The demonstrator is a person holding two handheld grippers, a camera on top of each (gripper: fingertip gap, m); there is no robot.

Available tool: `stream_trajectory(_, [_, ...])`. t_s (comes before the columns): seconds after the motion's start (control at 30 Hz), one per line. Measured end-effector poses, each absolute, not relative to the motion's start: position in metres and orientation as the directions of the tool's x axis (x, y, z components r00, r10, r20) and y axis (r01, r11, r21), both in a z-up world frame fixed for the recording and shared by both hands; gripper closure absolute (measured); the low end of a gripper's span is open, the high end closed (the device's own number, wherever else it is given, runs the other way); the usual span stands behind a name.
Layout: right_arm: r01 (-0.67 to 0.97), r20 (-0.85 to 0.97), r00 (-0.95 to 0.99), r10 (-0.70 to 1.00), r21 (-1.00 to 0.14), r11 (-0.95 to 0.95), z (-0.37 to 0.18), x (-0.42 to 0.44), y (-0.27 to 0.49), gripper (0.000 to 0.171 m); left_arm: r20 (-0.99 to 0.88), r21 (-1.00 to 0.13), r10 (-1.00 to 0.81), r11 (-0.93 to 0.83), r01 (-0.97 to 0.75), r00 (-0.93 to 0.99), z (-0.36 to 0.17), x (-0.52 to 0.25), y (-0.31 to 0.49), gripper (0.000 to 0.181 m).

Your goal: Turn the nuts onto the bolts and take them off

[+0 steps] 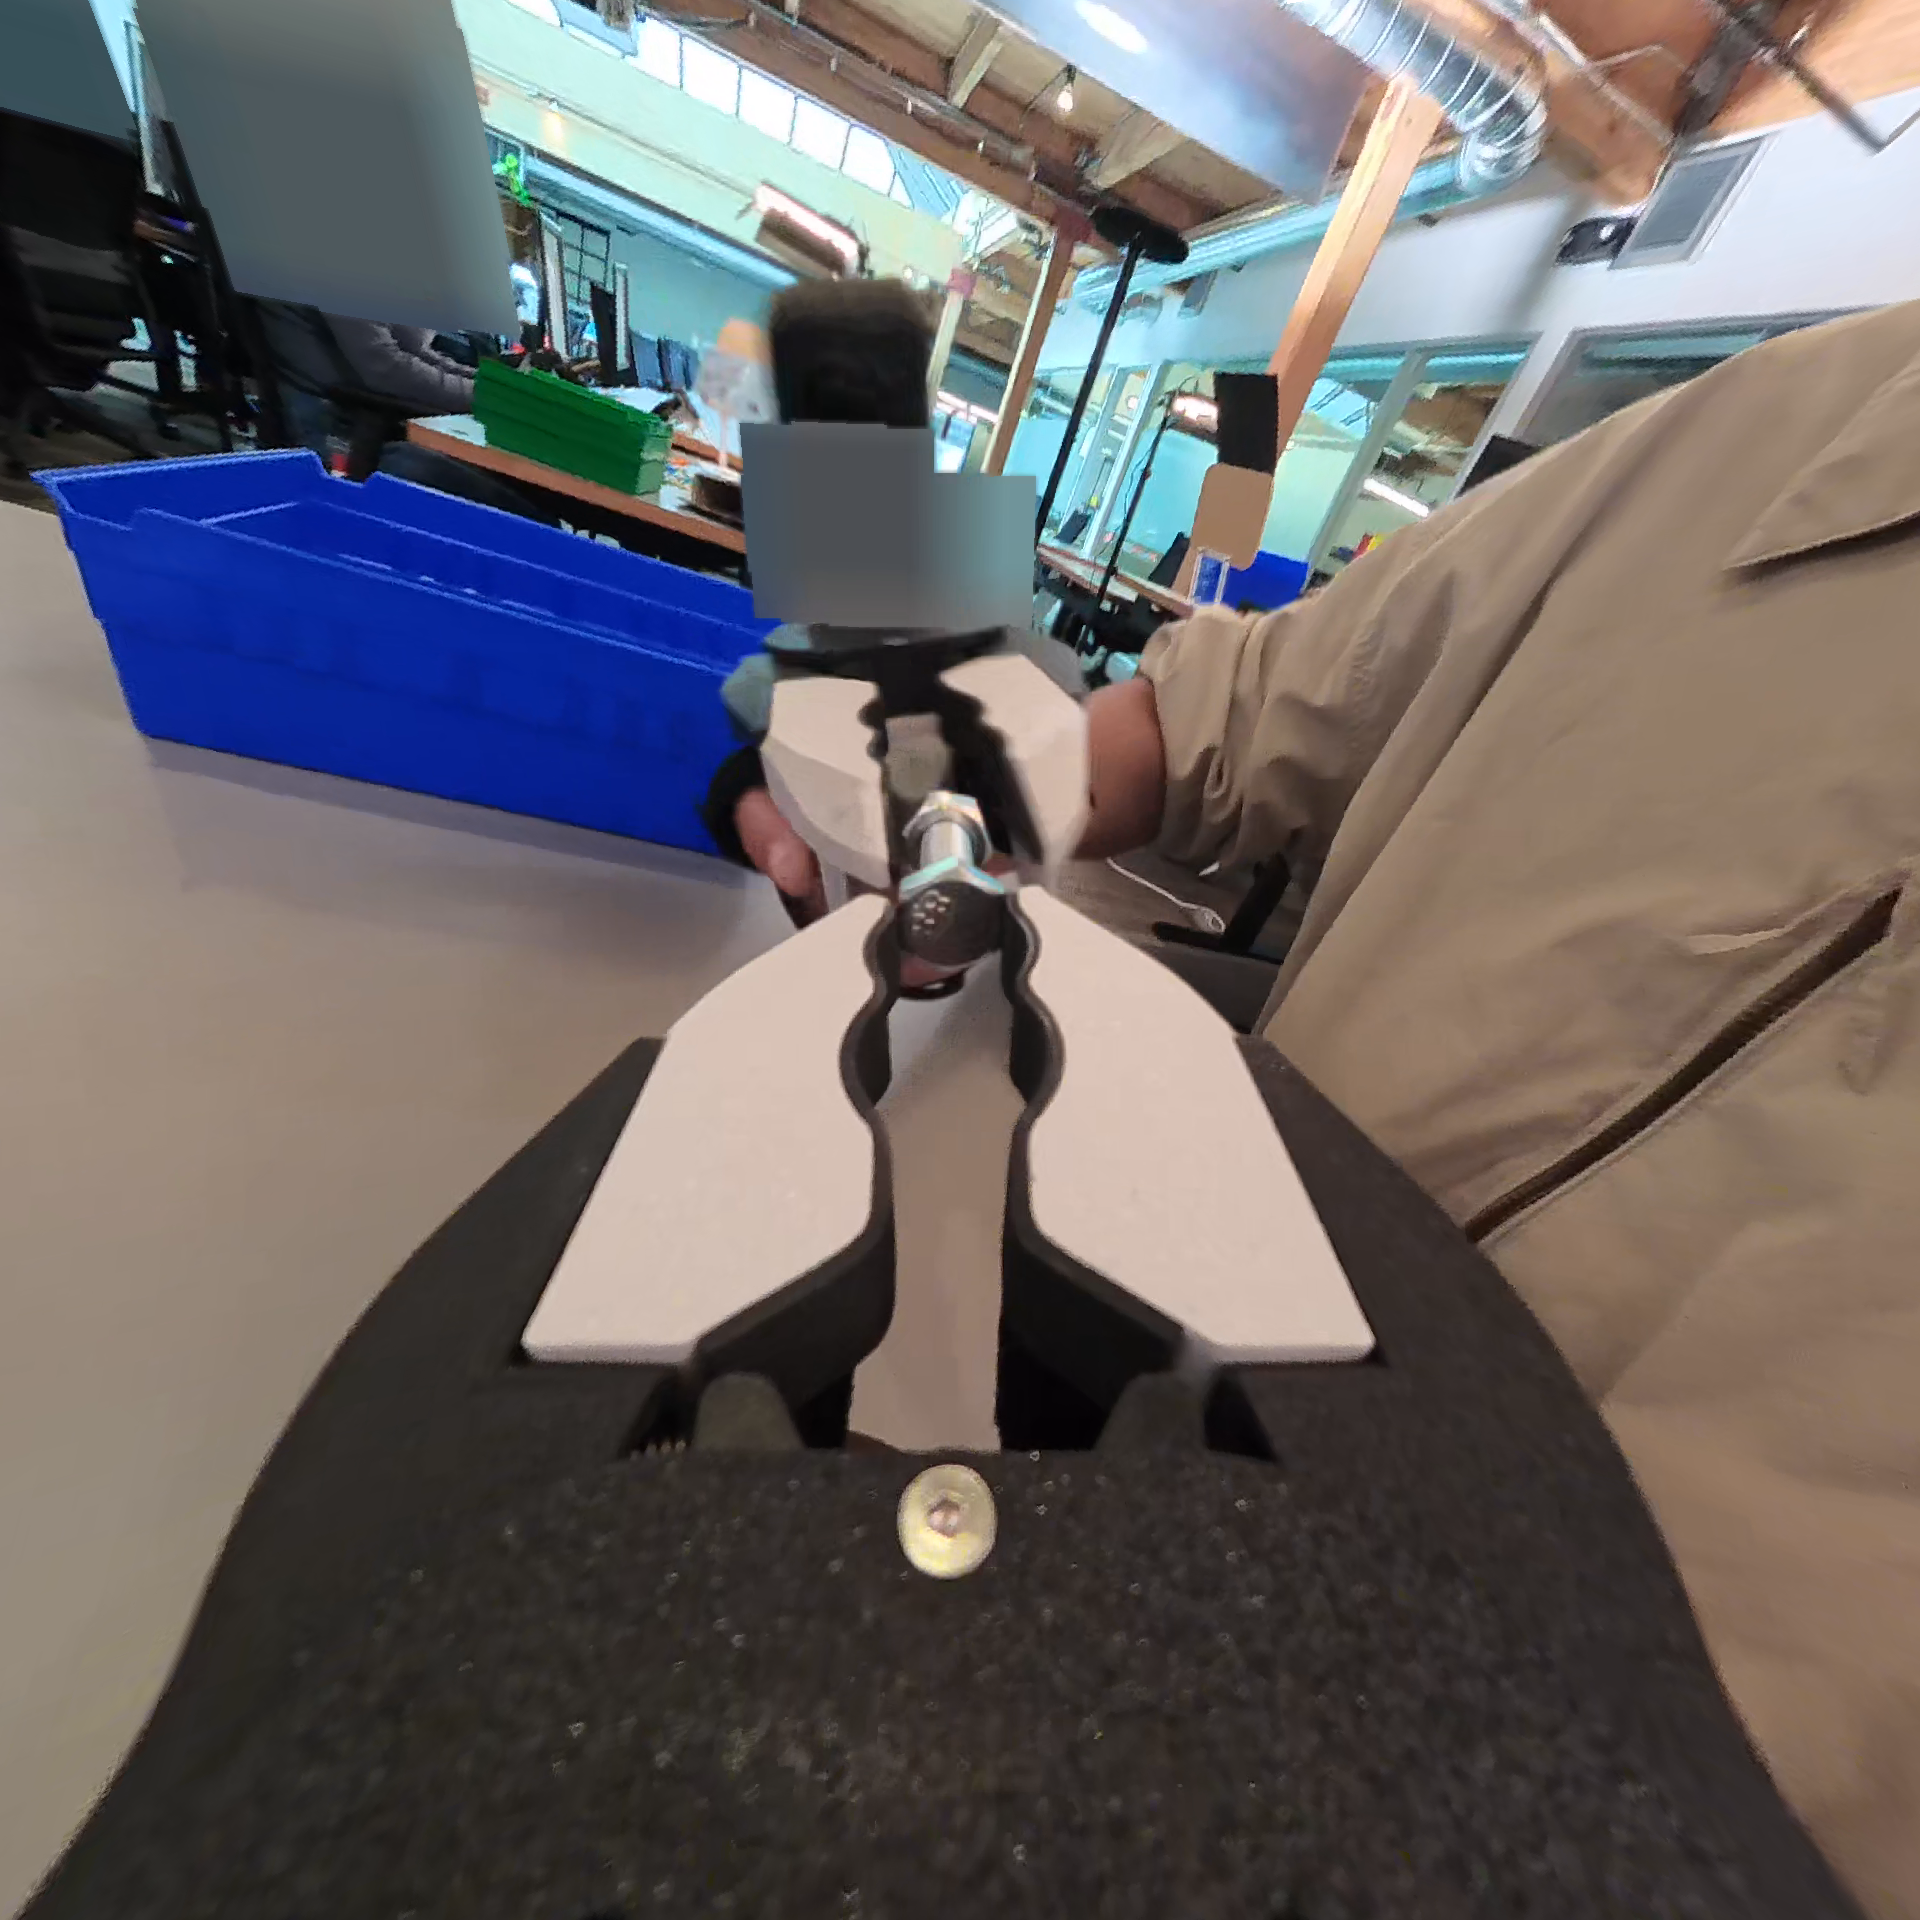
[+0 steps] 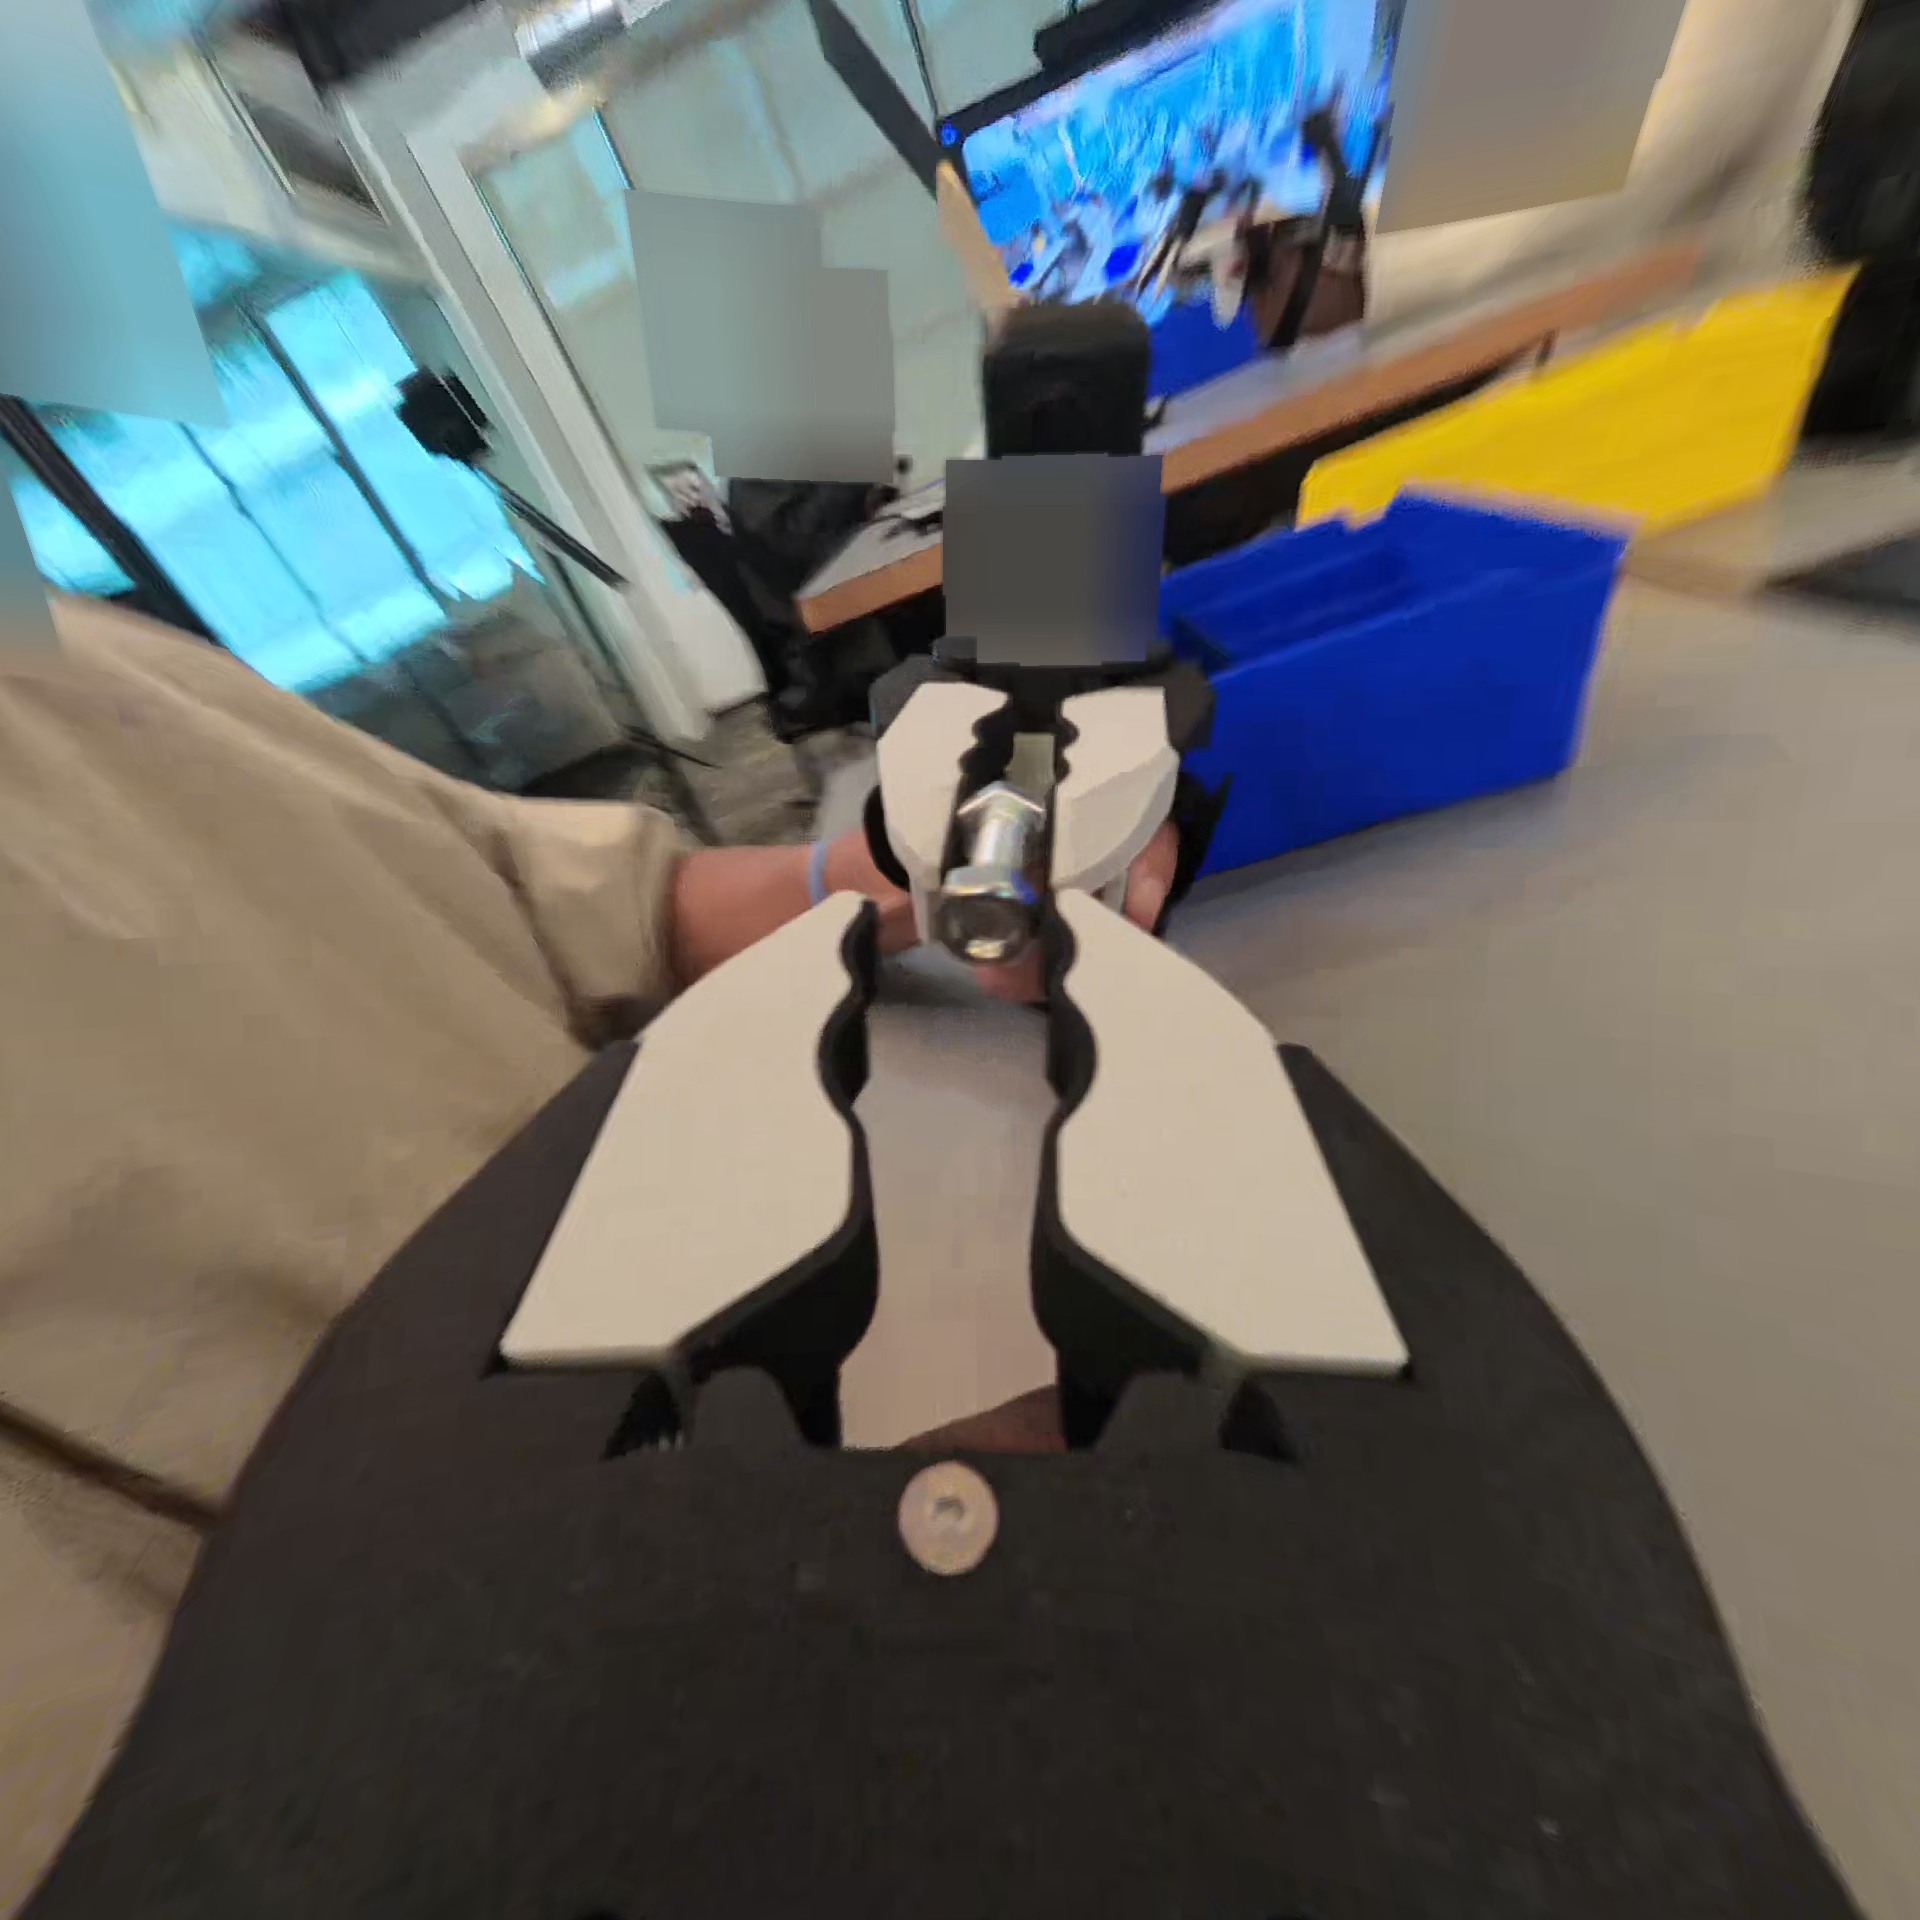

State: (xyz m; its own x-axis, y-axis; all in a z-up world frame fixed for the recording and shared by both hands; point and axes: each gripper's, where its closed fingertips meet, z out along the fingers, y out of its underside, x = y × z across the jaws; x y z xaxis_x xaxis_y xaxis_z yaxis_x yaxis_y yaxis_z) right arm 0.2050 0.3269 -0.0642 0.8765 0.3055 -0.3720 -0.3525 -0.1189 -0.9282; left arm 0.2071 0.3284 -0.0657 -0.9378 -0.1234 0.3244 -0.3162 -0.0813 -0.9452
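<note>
Up front in the left wrist view, left claw (image 1: 948,940) clamped on the hexagonal head of a bolt (image 1: 935,925), at frame centre. Bright, polished steel, small stamped marks on the head's flat face. Smooth shank running straight away toward a six-sided nut (image 1: 940,808) of the same shiny metal, just above the head in the frame. Flat, matte white fingers (image 1: 748,1143) edged with wavy black lining, seated in a coarse, grainy black base with one round silver screw (image 1: 945,1522) low at centre.

Seen from the right wrist view, right claw (image 2: 961,925) set around the nut at centre frame, its right finger against the metal, a sliver of gap on the left. Cannot tell through the motion blur whether gripping tight or slightly apart. Bolt and nut both held in the air between the two facing claws, above the counter (image 1: 312,1039), a smooth, pale grey, matte slab.

Behind, at left of the left wrist view, a long blue bin (image 1: 416,665) of glossy plastic resting on the counter. At upper right of the right wrist view, a yellow bin (image 2: 1610,416), blurred. Soft, creased beige sleeve (image 1: 1558,831) filling the right side of the left wrist view, with a hand (image 1: 774,852) wrapped around the far claw's handle.
</note>
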Motion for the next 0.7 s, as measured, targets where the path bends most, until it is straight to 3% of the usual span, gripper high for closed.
stream_trajectory(0.07, [0.013,0.006,0.978,0.21,-0.999,-0.033,-0.063,0.204,0.323,0.13,0.33,-0.943,-0.13,-0.089,-0.32,-0.935,-0.065,0.209,0.332,0.164])
stream_trajectory(0.1, [0.241,0.234,0.962,0.143,-0.97,-0.029,-0.063,0.205,0.322,0.13,0.337,-0.94,-0.121,-0.098,-0.326,-0.934,-0.064,0.209,0.333,0.164])
stream_trajectory(0.2, [0.759,0.764,0.645,0.012,-0.638,-0.132,-0.065,0.211,0.322,0.128,0.364,-0.927,-0.083,-0.124,-0.353,-0.928,-0.06,0.208,0.335,0.164])
stream_trajectory(0.27, [0.923,0.939,0.344,0.0,-0.338,-0.183,-0.065,0.213,0.323,0.129,0.377,-0.921,-0.06,-0.124,-0.368,-0.924,-0.061,0.206,0.334,0.164])
stream_trajectory(0.37, [0.983,0.997,0.047,0.06,-0.036,-0.181,-0.068,0.209,0.327,0.133,0.384,-0.92,-0.044,-0.105,-0.378,-0.922,-0.064,0.203,0.331,0.164])
stream_trajectory(0.5, [0.983,0.992,-0.051,0.117,0.07,-0.17,-0.072,0.213,0.33,0.135,0.387,-0.919,-0.023,-0.088,-0.384,-0.922,-0.066,0.199,0.327,0.164])
stream_trajectory(0.57, [0.987,0.99,-0.067,0.12,0.083,-0.134,-0.072,0.208,0.329,0.153,0.391,-0.918,-0.021,-0.082,-0.388,-0.92,-0.068,0.199,0.326,0.164])
stream_trajectory(0.6, [0.991,0.991,-0.055,0.125,0.07,-0.117,-0.072,0.205,0.329,0.153,0.393,-0.917,-0.009,-0.08,-0.391,-0.919,-0.068,0.197,0.325,0.164])
stream_trajectory(0.7, [0.981,0.98,0.153,0.128,-0.135,-0.142,-0.071,0.208,0.331,0.153,0.384,-0.92,-0.028,-0.094,-0.38,-0.923,-0.066,0.2,0.327,0.164])
